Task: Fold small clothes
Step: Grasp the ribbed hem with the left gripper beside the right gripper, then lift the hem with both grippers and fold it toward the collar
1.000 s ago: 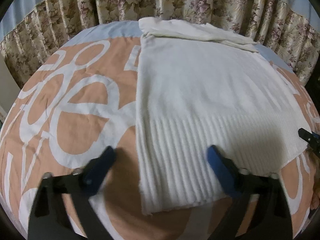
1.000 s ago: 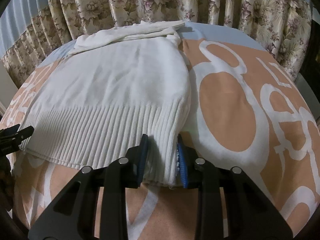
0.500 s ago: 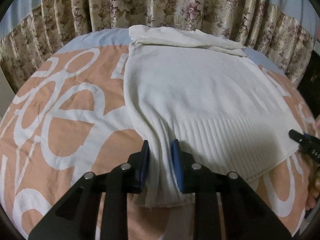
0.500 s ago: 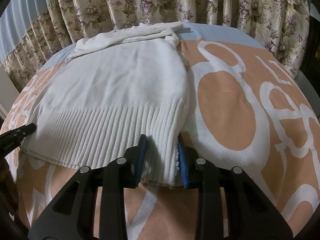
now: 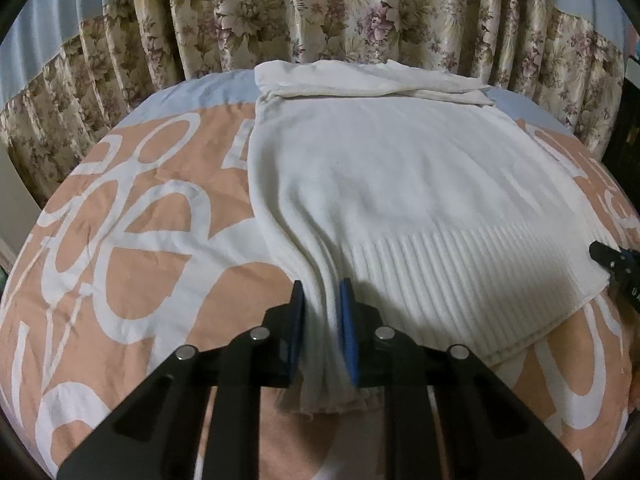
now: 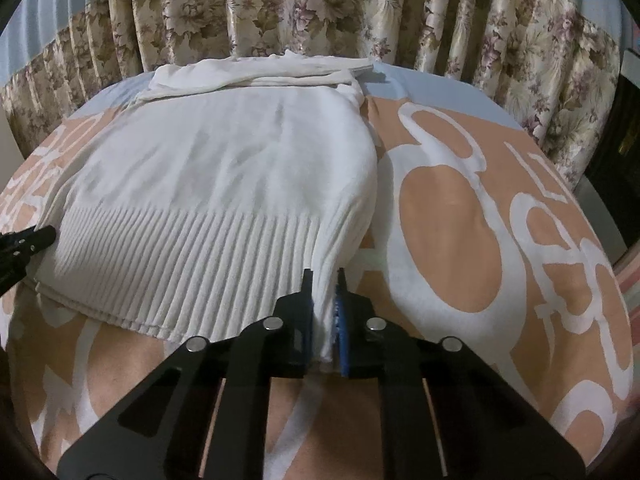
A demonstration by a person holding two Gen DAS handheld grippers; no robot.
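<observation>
A white knit sweater (image 5: pixel 392 184) lies flat on the bed, ribbed hem toward me, sleeves folded across its far end. My left gripper (image 5: pixel 323 292) is shut on the hem's left corner, which is bunched between the blue pads. My right gripper (image 6: pixel 323 280) is shut on the hem's right corner of the sweater (image 6: pixel 224 184). The right gripper's tip shows at the right edge of the left wrist view (image 5: pixel 612 260). The left gripper's tip shows at the left edge of the right wrist view (image 6: pixel 28 240).
The bed cover (image 5: pixel 120 240) is peach with large white shapes and also shows in the right wrist view (image 6: pixel 460 232). Floral curtains (image 5: pixel 320 20) hang close behind the bed's far edge. A dark piece of furniture (image 6: pixel 624 128) stands at the right.
My left gripper went from open over the hem to shut on its left corner, bunching the fabric. Both grippers have lifted the hem corners a little.
</observation>
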